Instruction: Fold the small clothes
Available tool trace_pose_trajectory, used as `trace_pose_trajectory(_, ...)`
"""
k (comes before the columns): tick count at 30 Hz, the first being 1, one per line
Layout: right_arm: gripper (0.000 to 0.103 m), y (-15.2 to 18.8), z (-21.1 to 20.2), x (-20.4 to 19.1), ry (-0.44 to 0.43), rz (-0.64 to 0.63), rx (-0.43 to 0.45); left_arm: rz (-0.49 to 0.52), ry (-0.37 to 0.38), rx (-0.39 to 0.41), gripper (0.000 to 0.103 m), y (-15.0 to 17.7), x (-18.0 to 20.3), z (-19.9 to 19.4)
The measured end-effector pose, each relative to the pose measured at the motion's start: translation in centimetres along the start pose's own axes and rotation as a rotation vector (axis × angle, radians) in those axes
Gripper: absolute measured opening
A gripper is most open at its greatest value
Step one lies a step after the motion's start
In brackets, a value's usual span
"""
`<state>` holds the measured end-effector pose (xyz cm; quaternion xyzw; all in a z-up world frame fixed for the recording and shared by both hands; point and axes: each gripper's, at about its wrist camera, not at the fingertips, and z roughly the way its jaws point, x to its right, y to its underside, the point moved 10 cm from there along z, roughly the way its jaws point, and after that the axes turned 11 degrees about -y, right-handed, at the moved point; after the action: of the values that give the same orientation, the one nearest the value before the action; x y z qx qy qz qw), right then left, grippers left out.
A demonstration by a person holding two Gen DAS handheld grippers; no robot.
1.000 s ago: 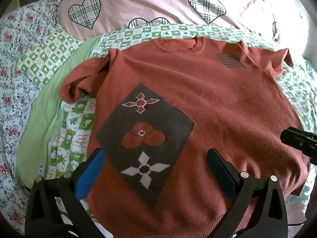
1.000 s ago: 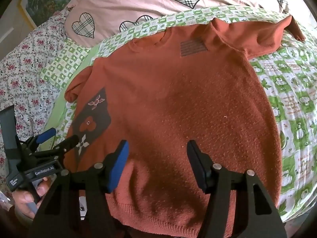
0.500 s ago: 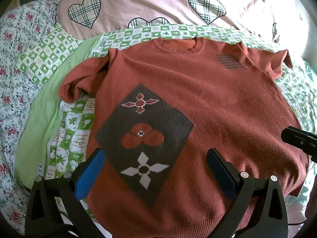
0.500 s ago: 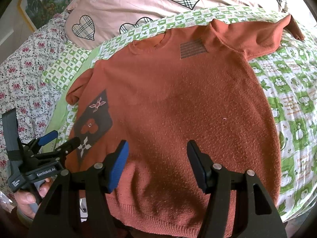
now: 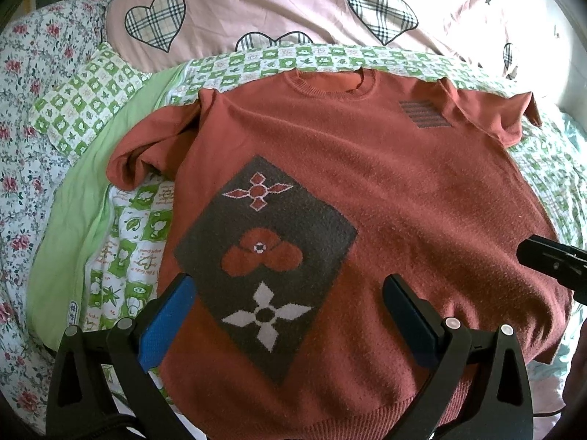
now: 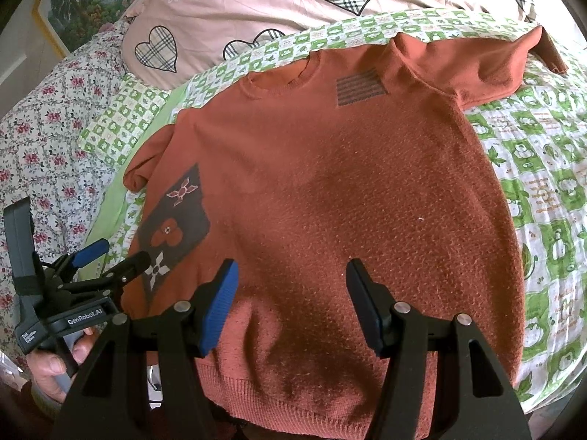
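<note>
Left wrist view: a rust-red knitted sweater (image 5: 367, 183) lies face up and spread flat on the bed (image 5: 84, 110), neckline toward the pink heart-print quilt (image 5: 275, 3), ribbed hem nearest the cameras. A dark diamond panel (image 5: 264, 256) with flower motifs sits on one side of its front. The left gripper (image 5: 290, 319) hovers over the lower front, its jaws spread wide and holding nothing. In the right wrist view the right gripper (image 6: 290, 308) hangs over the hem area, its jaws likewise wide apart and empty.

Both short sleeves are out to the sides; the one near the green checked sheet (image 5: 128, 256) is bunched and curled, the other (image 6: 477, 62) lies rumpled but extended.

The knit looks soft, thick and limp, likely light but prone to sagging and stretching if lifted by one point. Sensible holds would be a pinch on a sleeve cuff or shoulder seam, or the ribbed hem corners, where the fabric is doubled and firmer.
</note>
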<state>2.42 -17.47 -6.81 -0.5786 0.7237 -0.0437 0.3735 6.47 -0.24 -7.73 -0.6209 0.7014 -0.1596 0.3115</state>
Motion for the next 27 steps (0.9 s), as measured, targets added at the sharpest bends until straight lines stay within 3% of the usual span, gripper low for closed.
trace_pose_trajectory(8, 0.062, 0.22, 0.28, 0.02, 0.0, 0.01, -0.009, -0.044, 0.05, 0.014, 0.102, -0.29, 0.29, -0.22)
trace_pose_trajectory(27, 0.073, 0.04, 0.75, -0.15, -0.017, 0.006, -0.025, -0.032, 0.035, 0.032, 0.102, -0.8, 0.06, -0.74)
